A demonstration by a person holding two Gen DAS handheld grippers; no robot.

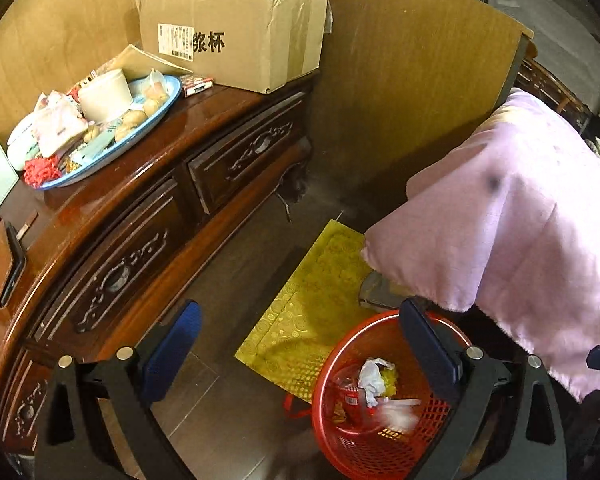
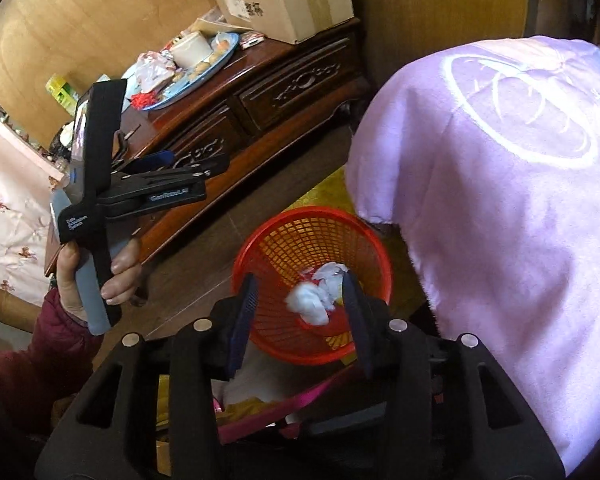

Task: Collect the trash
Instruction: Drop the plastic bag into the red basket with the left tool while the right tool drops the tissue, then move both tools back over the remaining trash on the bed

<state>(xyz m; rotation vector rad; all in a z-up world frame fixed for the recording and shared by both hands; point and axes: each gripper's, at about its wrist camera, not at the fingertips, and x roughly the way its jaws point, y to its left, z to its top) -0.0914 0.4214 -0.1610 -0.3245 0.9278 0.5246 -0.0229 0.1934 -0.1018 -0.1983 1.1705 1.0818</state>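
A red mesh basket [image 1: 340, 444] [image 2: 312, 232] stands on the floor beside a yellow mat. In it lie crumpled white paper [image 1: 374, 376] and a red wrapper [image 1: 350, 400]. My right gripper [image 2: 300, 284] hangs just above the basket with its jaws apart. A blurred white tissue wad [image 2: 312, 304] [image 1: 396, 412] sits loose between them, over the basket's inside; the pads do not press on it. My left gripper [image 1: 300, 340] is wide open with nothing in it, above the floor left of the basket. A hand [image 2: 120, 272] in a dark red sleeve holds it.
A dark carved dresser [image 1: 140, 208] runs along the left. On it are a blue tray [image 1: 156, 110] of food and wrappers, a cardboard box [image 1: 240, 28] and a phone [image 1: 4, 264]. A pink blanket [image 1: 520, 240] overhangs the basket's right side. A yellow mat [image 1: 320, 292] lies behind it.
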